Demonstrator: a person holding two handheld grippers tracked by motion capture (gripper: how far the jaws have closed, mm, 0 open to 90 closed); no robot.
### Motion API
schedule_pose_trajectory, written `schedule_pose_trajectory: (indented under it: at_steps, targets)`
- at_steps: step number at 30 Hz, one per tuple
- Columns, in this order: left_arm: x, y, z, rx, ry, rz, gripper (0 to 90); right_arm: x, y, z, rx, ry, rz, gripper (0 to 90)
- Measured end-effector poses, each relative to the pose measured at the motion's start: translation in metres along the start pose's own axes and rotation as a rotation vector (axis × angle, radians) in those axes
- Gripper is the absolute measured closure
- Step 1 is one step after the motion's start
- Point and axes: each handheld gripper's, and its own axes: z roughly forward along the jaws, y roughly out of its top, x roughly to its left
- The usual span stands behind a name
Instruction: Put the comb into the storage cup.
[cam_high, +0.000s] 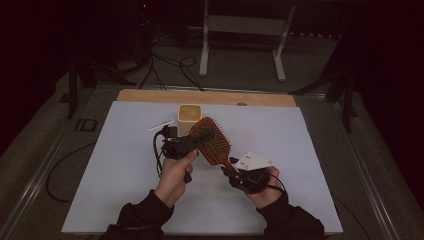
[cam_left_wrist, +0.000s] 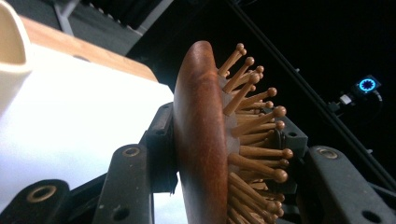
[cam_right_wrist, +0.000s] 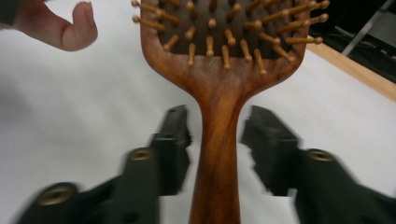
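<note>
A wooden paddle hairbrush (cam_high: 212, 140) is held above the white worktop (cam_high: 300, 150), at the centre of the high view, in front of a cream cup (cam_high: 189, 118). The left tongs (cam_left_wrist: 224, 154) pinch the brush head across its back and bristles. The right tongs (cam_right_wrist: 215, 140) stand spread either side of the handle, not touching. This looks like a handover between the tongs; next, the right likely draws clear.
</note>
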Motion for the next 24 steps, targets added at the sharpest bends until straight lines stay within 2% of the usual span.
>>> schedule_pose_trajectory:
  at_steps: [4,7,9,10,12,15,17,22,24]
  targets:
    - [-0.004,0.007,-0.003,-0.012,-0.002,0.028,54.7,-0.006,-0.002,0.000,-0.011,0.013,0.048,32.7]
    - [-0.006,0.013,-0.006,-0.023,0.002,0.032,54.6,-0.012,-0.005,-0.003,-0.051,0.057,0.064,14.4]
    - [-0.008,0.018,-0.009,-0.027,0.012,0.056,54.7,-0.014,-0.005,-0.007,-0.083,0.052,0.068,13.6]
    - [-0.009,0.021,-0.011,-0.027,0.016,0.064,54.6,-0.016,-0.005,-0.009,-0.085,0.055,0.056,12.6]
    - [-0.011,0.026,-0.014,-0.036,0.026,0.088,54.6,-0.018,-0.006,-0.013,-0.094,0.050,0.062,13.7]
    - [-0.016,0.034,-0.021,-0.041,0.053,0.134,54.6,-0.026,-0.011,-0.019,-0.103,0.072,0.086,13.8]
    - [-0.018,0.040,-0.026,-0.049,0.069,0.163,54.6,-0.033,-0.016,-0.022,-0.112,0.074,0.079,13.7]
    - [-0.021,0.055,-0.036,-0.081,0.094,0.193,54.6,-0.046,-0.033,-0.035,-0.129,0.086,0.116,13.4]
    - [-0.022,0.061,-0.038,-0.092,0.102,0.202,54.5,-0.048,-0.039,-0.039,-0.123,0.098,0.116,13.5]
